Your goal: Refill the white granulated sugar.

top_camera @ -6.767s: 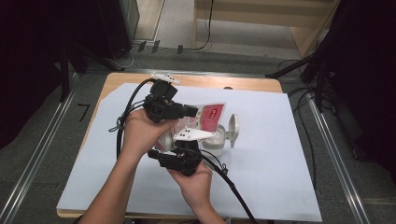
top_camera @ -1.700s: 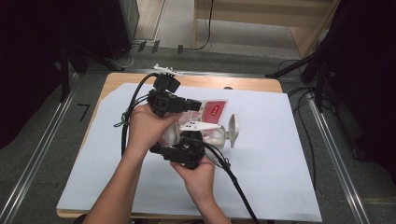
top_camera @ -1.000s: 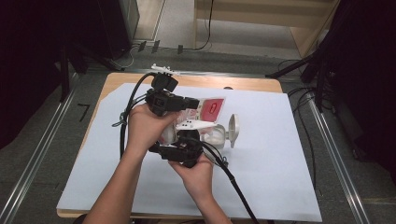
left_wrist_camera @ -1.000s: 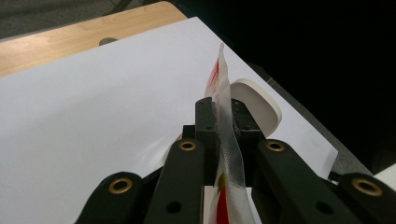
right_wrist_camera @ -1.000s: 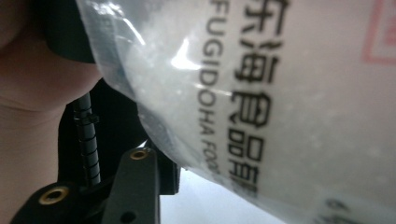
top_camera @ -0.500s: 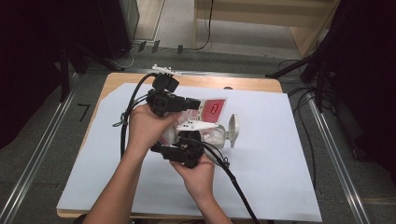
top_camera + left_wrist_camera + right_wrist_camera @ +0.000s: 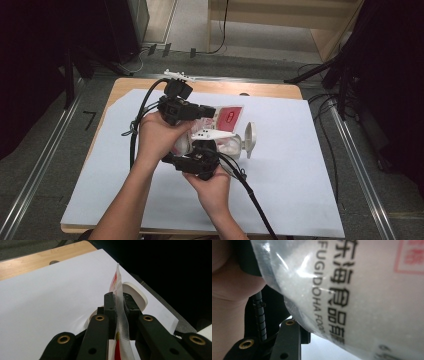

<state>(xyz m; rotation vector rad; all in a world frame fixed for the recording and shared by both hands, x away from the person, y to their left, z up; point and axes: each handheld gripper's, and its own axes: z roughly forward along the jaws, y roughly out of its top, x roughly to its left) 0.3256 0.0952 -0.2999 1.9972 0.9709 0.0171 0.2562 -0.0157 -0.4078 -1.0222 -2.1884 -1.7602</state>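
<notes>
**Both tools at one plastic bag**

The left tool (image 7: 119, 305) pinches the top edge of a clear plastic bag with red print (image 7: 117, 287) above the white-papered desk (image 7: 300, 165). Whether the right tool (image 7: 200, 159) grips, I cannot tell; the bag's white grains press close to its camera.

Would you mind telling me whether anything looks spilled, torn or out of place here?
Nothing looks spilled or torn. The plastic bag is pinched edge-on in the left gripper, and the white container lies on its side on the paper sheet, no grains beside it.
</notes>
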